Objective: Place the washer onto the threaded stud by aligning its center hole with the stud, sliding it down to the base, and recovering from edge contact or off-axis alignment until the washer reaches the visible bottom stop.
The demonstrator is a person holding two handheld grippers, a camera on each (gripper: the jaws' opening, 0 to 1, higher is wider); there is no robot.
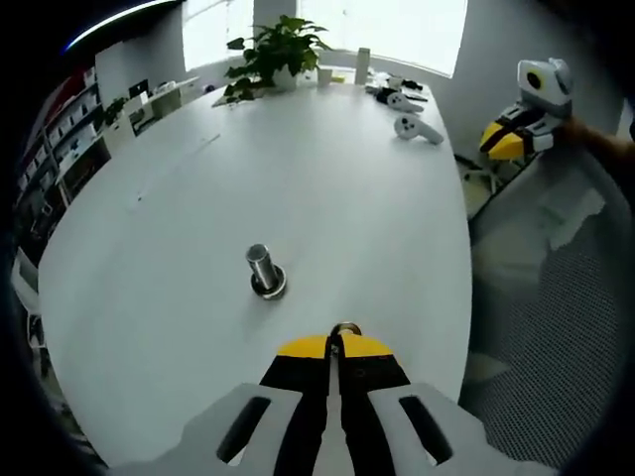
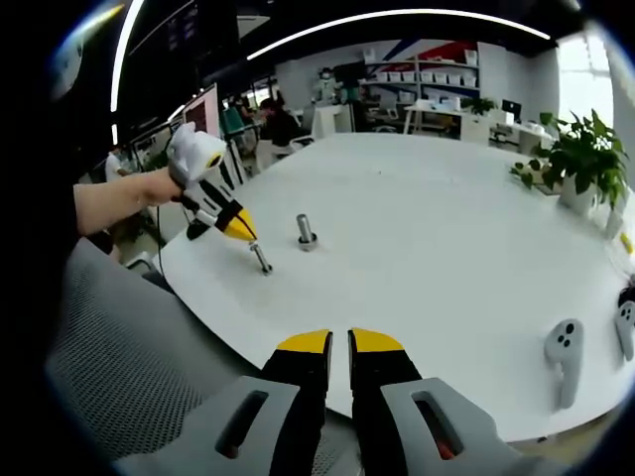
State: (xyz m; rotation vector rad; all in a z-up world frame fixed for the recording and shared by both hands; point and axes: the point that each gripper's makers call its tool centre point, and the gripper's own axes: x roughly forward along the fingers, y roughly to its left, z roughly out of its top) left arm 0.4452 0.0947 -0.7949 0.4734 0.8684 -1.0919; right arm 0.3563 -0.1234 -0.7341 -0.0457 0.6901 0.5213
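Table [image 1: 327, 188]: white, rounded, broad; bears the stud and a few things at its far end.
Plant pot [image 1: 285, 79]: a white pot at the far edge, holding a leafy green plant [image 1: 275, 50].
Threaded stud [image 1: 264, 271]: a short grey metal post standing upright on a dark round base, alone on bare tabletop; in the right gripper view it stands at [image 2: 306, 232].
Washer [image 1: 344, 328]: a thin metal ring, seen edge-on, pinched at the yellow tips of the left gripper [image 1: 335, 342]; only its upper rim shows above the tips.
Washer position: apart from the stud, nearer the table's edge, not over the post.
Left gripper from the right gripper view [image 2: 243, 230]: held by a hand [image 2: 159, 185], tips angled down toward the table beside the stud.
Right gripper [image 2: 338, 341]: 2 yellow-tipped jaws with a narrow gap between them, nothing in it, held off the table's edge.
Controllers: 2 white ones [image 1: 417, 127] at the far end.
Chair [image 1: 556, 317]: grey mesh, beside the table.
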